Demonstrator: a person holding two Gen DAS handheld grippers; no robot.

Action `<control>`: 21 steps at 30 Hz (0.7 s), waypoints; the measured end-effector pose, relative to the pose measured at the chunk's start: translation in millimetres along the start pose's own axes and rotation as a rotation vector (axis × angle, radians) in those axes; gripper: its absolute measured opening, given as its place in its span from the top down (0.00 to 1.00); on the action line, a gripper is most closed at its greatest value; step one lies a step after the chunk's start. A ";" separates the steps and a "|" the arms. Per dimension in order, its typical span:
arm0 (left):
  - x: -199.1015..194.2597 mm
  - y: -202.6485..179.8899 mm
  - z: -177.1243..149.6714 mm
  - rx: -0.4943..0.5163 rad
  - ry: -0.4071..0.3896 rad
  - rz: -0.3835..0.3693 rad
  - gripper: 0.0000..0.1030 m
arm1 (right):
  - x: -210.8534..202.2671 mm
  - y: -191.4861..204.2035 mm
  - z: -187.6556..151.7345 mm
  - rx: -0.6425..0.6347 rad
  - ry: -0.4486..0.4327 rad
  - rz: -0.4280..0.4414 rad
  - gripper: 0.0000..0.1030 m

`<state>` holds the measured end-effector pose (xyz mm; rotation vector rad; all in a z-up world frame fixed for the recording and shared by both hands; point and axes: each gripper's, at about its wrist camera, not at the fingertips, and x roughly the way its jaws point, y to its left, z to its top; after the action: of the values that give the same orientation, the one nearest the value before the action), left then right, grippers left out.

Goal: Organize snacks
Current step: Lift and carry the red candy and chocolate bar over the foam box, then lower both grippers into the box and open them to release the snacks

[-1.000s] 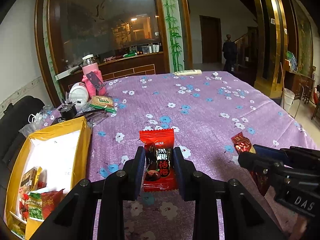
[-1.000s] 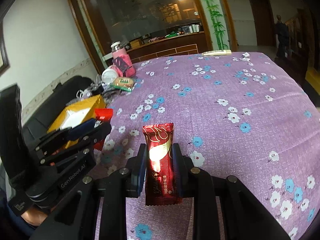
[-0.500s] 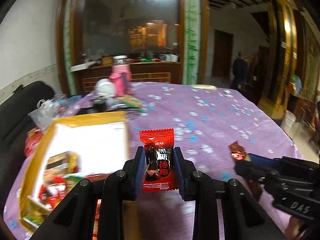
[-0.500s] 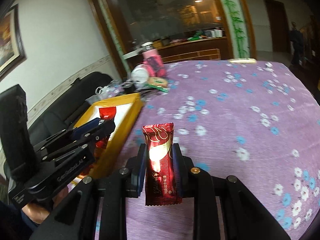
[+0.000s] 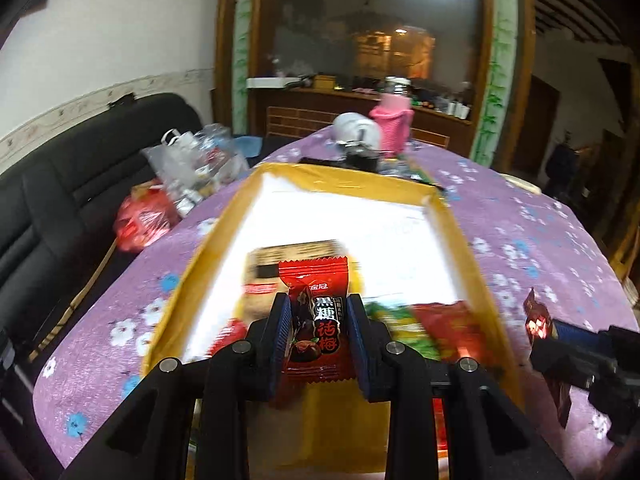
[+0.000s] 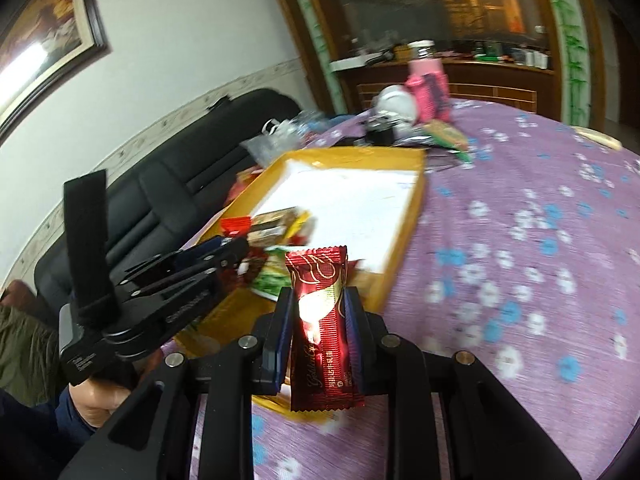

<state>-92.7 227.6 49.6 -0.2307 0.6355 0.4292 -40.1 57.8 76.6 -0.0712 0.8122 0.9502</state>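
Both grippers are sweeping sideways compared with a second ago: then each was looking out over open purple floral cloth, and now the shallow yellow cardboard box with a white bottom point(image 5: 344, 216) is lying directly ahead of and beneath the left gripper point(image 5: 318, 330), and ahead and to the left of the right gripper point(image 6: 318, 330).

Biggest risk, as I judge it, is releasing too early. The right gripper is hovering at the box's near corner, so its dark red foil-wrapped bar point(image 6: 322, 328), pinched upright between its pads, could be dropping on the yellow rim or onto the purple flowered surface point(image 6: 520, 248) outside.

Next, the two grippers are working close together; the right one is showing at the right edge of the left view, and a clash over the box could be knocking a wrapper loose.

Smaller still, the left gripper is pinching a bright red candy packet with black Chinese lettering point(image 5: 316, 316) by its slick sides, so it may be slipping or twisting. It is hanging above the heap of packets point(image 5: 420, 328) already in the box, and a drop there might be sliding off the pile.
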 end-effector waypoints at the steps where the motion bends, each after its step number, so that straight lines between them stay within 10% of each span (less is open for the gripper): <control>1: 2.0 0.9 -0.9 -0.003 0.005 0.004 0.71 | 5.0 4.0 0.5 -0.007 0.007 0.002 0.77; 21: 28.9 5.4 -6.3 -0.024 0.136 -0.009 0.71 | 53.5 7.6 -0.7 -0.010 0.077 -0.049 0.77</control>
<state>-77.6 239.3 26.4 -0.2877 0.7625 0.4148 -29.3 99.3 43.8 -0.1369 0.8726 0.9097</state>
